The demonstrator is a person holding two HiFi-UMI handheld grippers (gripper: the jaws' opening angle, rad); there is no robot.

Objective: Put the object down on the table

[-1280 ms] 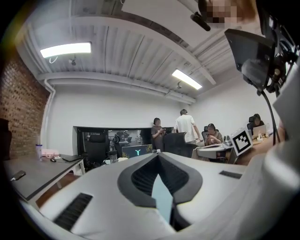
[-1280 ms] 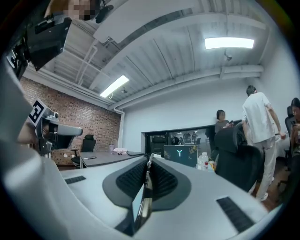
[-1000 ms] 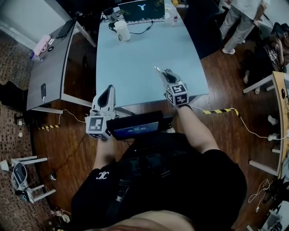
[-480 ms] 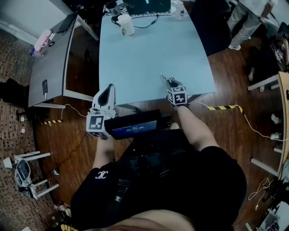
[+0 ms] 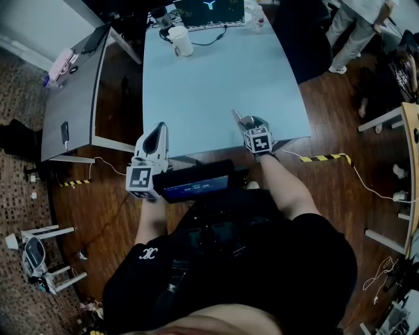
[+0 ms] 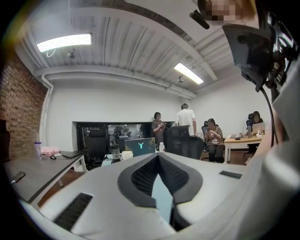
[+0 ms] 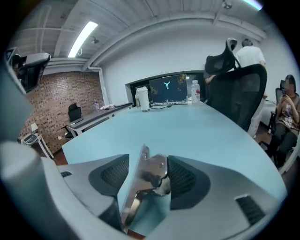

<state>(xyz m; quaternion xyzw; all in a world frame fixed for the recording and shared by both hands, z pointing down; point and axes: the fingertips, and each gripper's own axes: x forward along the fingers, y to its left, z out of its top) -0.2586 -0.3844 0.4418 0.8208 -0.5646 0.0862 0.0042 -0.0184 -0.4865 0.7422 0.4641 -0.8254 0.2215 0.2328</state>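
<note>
Since a second ago the right tongs (image 5: 245, 122) have sunk toward the near edge of the light-blue surface (image 5: 216, 78), and their jaws have just been opening. They now stand spread, with the shiny metal clip (image 7: 152, 176) upright between them. In the right gripper view the clip leans against the right-hand pad (image 7: 183, 176), and a clear gap shows between it and the other pad. Its thin top edge sticks up past the jaw tips. Its lower end is hidden between the jaws, so whether it rests on the surface cannot be told. In the head view the clip (image 5: 236, 117) pokes out ahead of the right tongs, over the near part of the surface. The left tongs (image 5: 157, 129) hang just off the surface's near left corner, over the wooden floor (image 5: 327, 111). Their jaw tips are pressed together with nothing between them. At the far end of the surface stand a white mug (image 5: 180, 40), a laptop (image 5: 209, 12) with its screen lit, and a small bottle (image 7: 195, 91). A dark office chair (image 7: 239, 93) stands by the right side. A grey surface (image 5: 75, 98) lies to the left, well apart.
</note>
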